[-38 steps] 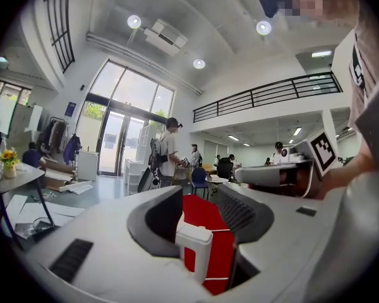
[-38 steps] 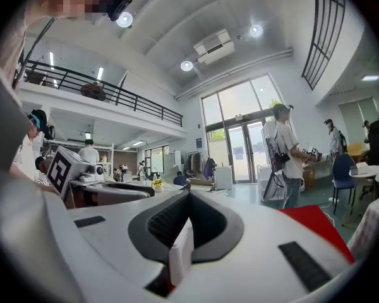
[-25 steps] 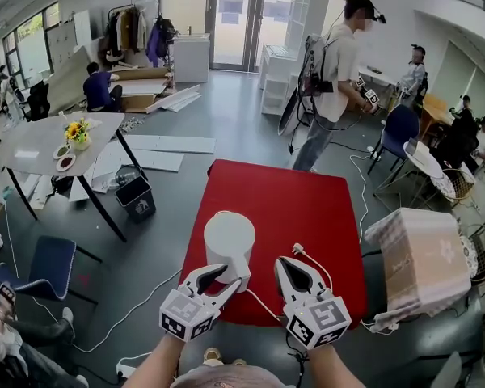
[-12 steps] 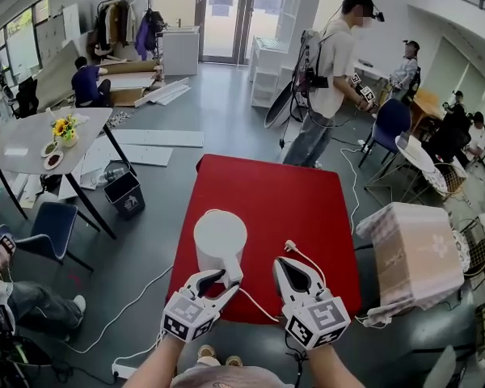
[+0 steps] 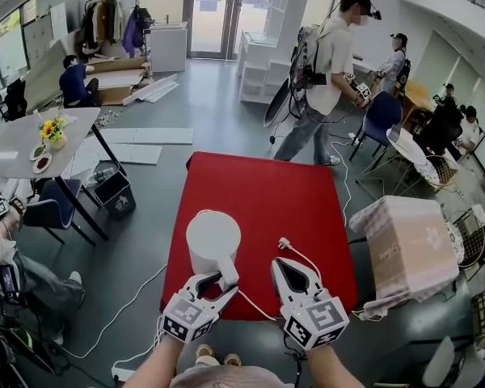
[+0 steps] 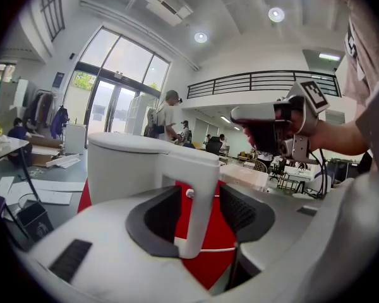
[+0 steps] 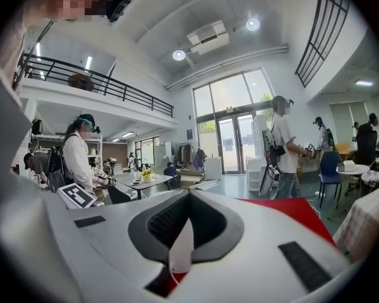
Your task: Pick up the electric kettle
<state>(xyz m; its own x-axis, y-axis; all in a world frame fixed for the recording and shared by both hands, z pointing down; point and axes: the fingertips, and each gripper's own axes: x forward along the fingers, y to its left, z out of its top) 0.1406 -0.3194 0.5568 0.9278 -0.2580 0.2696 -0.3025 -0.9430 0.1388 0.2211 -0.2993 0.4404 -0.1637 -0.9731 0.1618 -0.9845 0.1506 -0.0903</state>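
Fingers (image 6: pixel 153 223) of left gripper (image 5: pixel 218 284) spread astride kettle handle (image 6: pixel 199 188); right gripper (image 5: pixel 295 272) clenched, empty.

I see the red bench (image 5: pixel 283 200) carrying a white electric kettle (image 5: pixel 212 245) near its front-left corner, and a white power cord (image 5: pixel 305 257) with its plug (image 5: pixel 284 243).

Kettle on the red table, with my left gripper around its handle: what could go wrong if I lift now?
1. The left gripper straddles the kettle handle with its jaws apart. Lifting before they close would likely let it slip.
2. The loose cord lies beside the right gripper. It may drag or snag as the kettle rises.
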